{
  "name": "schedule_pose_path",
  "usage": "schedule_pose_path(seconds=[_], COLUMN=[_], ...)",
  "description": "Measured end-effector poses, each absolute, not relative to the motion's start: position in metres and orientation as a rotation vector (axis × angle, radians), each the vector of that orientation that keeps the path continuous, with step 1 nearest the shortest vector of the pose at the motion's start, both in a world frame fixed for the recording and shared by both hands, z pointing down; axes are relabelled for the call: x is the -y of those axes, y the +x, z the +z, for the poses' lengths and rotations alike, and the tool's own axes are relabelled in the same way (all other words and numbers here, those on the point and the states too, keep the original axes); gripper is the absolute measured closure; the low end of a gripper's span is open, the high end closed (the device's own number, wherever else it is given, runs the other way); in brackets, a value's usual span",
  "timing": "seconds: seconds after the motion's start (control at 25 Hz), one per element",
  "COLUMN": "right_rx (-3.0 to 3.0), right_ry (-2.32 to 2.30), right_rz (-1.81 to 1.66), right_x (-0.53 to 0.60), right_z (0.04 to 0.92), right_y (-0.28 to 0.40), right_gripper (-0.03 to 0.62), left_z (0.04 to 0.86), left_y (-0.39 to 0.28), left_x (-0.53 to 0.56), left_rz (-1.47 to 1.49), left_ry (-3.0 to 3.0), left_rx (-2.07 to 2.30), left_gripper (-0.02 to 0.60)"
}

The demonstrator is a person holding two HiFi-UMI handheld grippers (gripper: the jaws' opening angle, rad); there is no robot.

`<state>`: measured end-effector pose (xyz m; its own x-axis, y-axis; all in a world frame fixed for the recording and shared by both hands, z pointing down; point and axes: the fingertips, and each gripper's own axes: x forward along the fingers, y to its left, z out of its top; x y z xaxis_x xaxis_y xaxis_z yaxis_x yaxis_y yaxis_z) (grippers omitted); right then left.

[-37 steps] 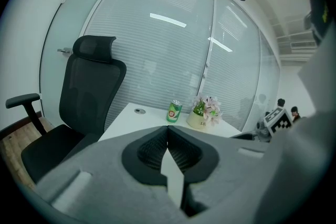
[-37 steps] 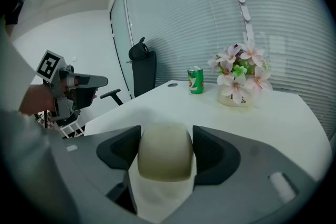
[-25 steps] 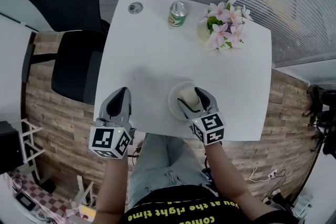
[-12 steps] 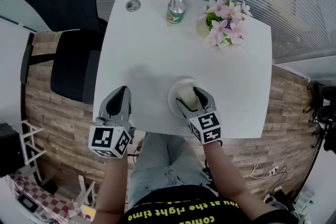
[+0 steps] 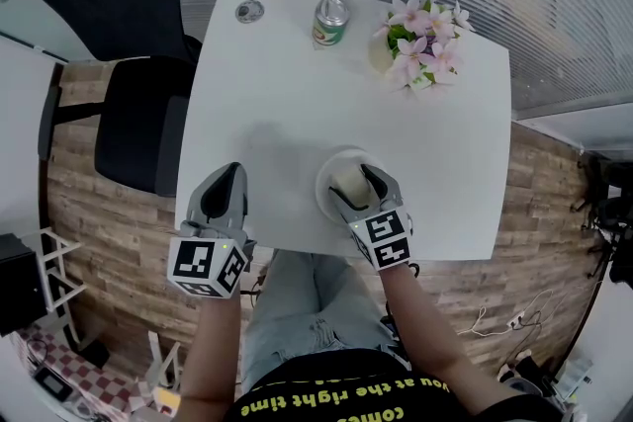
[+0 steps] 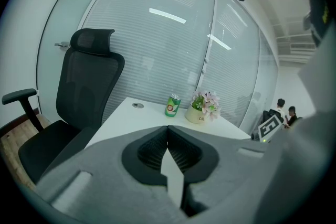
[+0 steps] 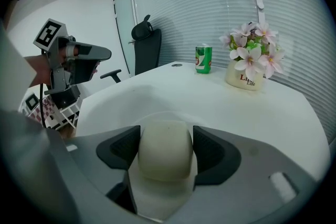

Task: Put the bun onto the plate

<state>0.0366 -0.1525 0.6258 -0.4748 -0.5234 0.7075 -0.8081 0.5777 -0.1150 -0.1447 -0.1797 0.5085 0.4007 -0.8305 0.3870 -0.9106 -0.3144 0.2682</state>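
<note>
A pale round bun (image 5: 348, 183) rests on a white plate (image 5: 324, 188) near the front edge of the white table (image 5: 297, 104). My right gripper (image 5: 352, 181) is shut on the bun, one pad against each side. In the right gripper view the bun (image 7: 165, 149) fills the gap in the right gripper (image 7: 165, 141), with the plate's rim (image 7: 164, 113) showing just beyond it. My left gripper (image 5: 232, 173) hovers at the table's front left edge, shut and holding nothing; in its own view the left gripper (image 6: 168, 129) has its jaws meeting at the tip.
At the far side of the table stand a green can (image 5: 329, 23), a pot of pink flowers (image 5: 415, 49) and a round cable grommet (image 5: 249, 12). A black office chair (image 5: 119, 35) stands at the table's left. Glass walls with blinds lie behind.
My right gripper has shifted slightly left over the plate with the bun still between its jaws. The left gripper has stayed where it was.
</note>
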Motion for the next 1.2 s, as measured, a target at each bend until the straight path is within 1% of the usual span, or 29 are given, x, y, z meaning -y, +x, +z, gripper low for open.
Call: schedule_pose_path(seconds=[0.36,0.76,0.96,1.2], right_rx=[2.173,2.22,2.252,2.296], right_ry=[1.03,1.043,1.075,1.13], right_rz=[0.57,0.559,0.538,0.524], right_x=[0.152,0.157,0.159,0.165], right_z=[0.626,0.606,0.593,0.574], right_y=[0.033,0.031,0.032,0.034], right_gripper=[0.27,0.305,0.388,0.518], left_z=[0.506,0.496,0.49,0.479], left_y=[-0.146,-0.146,-0.145,-0.144], left_x=[0.183,0.185,0.186,0.188], left_rz=[0.237,0.225,0.217,0.205], left_ry=[2.226,2.246,2.257,2.272], left_rx=[1.492,1.491,1.494,1.501], left_gripper=[0.58,0.581,0.58,0.581])
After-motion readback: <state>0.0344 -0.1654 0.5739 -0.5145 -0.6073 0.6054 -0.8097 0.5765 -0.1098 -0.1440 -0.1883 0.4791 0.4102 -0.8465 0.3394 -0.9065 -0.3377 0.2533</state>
